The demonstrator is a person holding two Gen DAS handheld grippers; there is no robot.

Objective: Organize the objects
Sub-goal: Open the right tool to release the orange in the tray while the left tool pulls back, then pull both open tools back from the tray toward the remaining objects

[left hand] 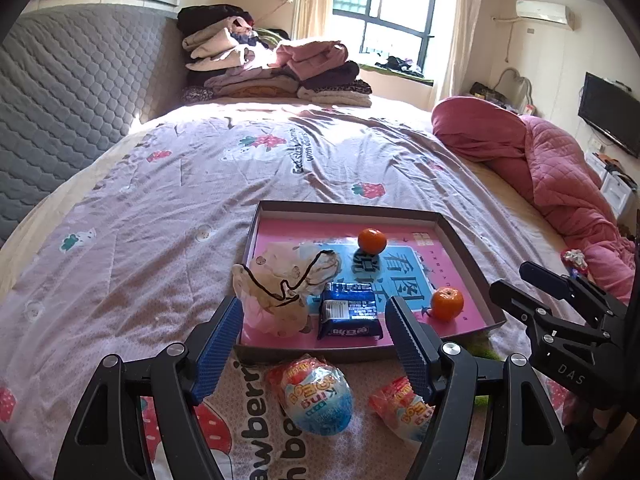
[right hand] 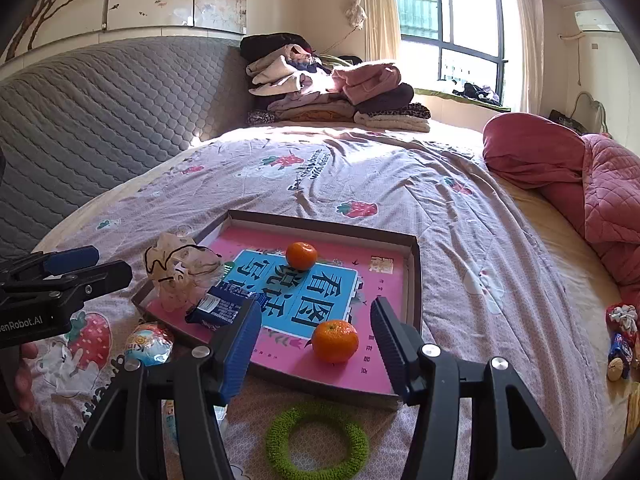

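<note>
Big bed [left hand: 168, 184] with a strawberry-print quilt, grey quilted headboard [left hand: 72, 92] along the far left, stack of folded clothes [left hand: 272, 68] by the window, bunched pink blanket [left hand: 552, 168] on the right side. Shallow brown box tray [right hand: 416, 280] sits on the quilt near the front edge, pink and blue book cover lining its floor. Inside the tray: crumpled drawstring pouch [left hand: 280, 284] at the left corner, blue snack packet [left hand: 350, 312] just beside it, one orange [left hand: 372, 241] toward the far side, second orange [right hand: 335, 340] near the front right wall. Outside the tray on the quilt: egg-shaped toy pack [left hand: 316, 394] just in front of it, a smaller red and blue wrapper [left hand: 400, 408] beside that, green fuzzy ring [right hand: 317, 440] in front of the tray's right part, small clutter of wrapped bits [right hand: 622, 340] well apart at the right edge. Left gripper [left hand: 316, 336] hangs over the front rim, fingers spread wide, nothing between them. Right gripper [right hand: 316, 340] hangs over the front right of the tray, fingers apart either side of the second orange in view, not pressing it. A hand [right hand: 24, 376] shows at the left edge of the right wrist view.
</note>
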